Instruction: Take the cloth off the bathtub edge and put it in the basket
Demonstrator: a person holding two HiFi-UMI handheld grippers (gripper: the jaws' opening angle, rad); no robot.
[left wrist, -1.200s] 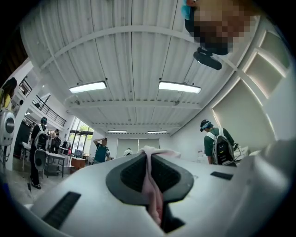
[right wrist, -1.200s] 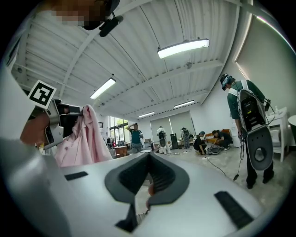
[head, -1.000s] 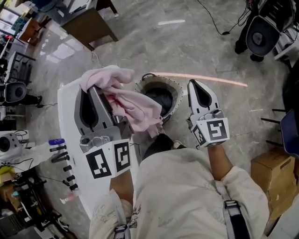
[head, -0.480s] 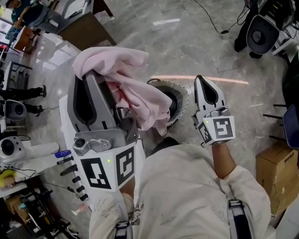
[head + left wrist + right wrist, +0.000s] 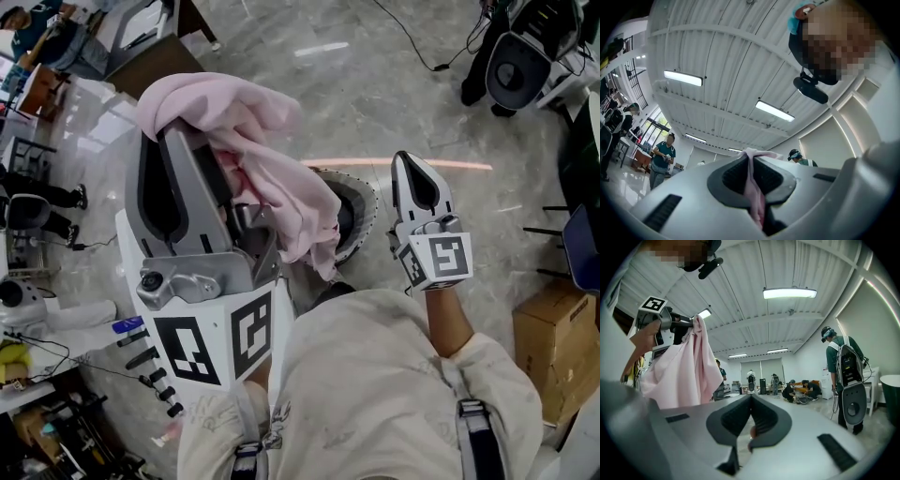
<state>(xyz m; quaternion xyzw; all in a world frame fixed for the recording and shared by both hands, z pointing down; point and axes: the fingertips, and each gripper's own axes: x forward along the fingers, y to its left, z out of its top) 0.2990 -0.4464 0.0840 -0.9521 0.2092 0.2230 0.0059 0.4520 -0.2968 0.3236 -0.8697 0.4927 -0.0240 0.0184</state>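
Head view | left gripper (image 5: pixel 174 139) clamps pink cloth (image 5: pixel 272 183) | cloth hangs above basket's (image 5: pixel 364 214) left side | right gripper (image 5: pixel 413 171) jaws together, empty

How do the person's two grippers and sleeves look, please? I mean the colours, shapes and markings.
The left claw and the right claw are alike: smooth light grey shells, tapering to the tip, with black ribbed pads. Behind each sits a white cube with black square markers. The sleeves are pale beige; grey straps cross the shoulders.

Cloth (image 5: pixel 281 187) soft fabric, matt; flr (image 5: pixel 375 103) glossy stone.
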